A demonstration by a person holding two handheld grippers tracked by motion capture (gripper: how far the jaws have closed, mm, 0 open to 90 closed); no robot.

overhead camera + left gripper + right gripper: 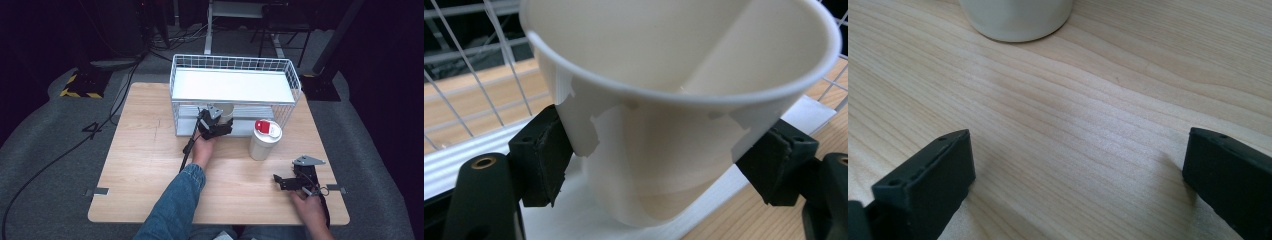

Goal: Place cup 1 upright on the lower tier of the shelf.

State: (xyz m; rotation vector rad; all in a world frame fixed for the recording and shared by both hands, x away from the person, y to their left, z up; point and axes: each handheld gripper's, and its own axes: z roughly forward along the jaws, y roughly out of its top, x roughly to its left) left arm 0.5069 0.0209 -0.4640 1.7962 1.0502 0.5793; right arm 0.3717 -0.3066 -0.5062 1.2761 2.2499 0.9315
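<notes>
paper cup (674,125), white and upright, sits pinched between the two black pads (546,160) of the left gripper (216,124), one pad pressing each side of its wall just under the rolled rim. it sits at the open front of the white wire rack (235,65), over the rack's lower white shelf (574,215), and from the left gripper view i cannot tell whether its base touches that shelf. the rack stands at the far edge of the wooden table (150,165), about midway along it, with a second white shelf (230,85) on top. just in front of the rack's right end stands a white tub with a red-and-white lid (265,137), well clear of the cup. nearer the table's front right corner, the right gripper (295,181) rests low over the bare wood, its pads (928,180) spread wide with nothing between them, the tub's base (1015,17) showing farther off in the right gripper view.
</notes>
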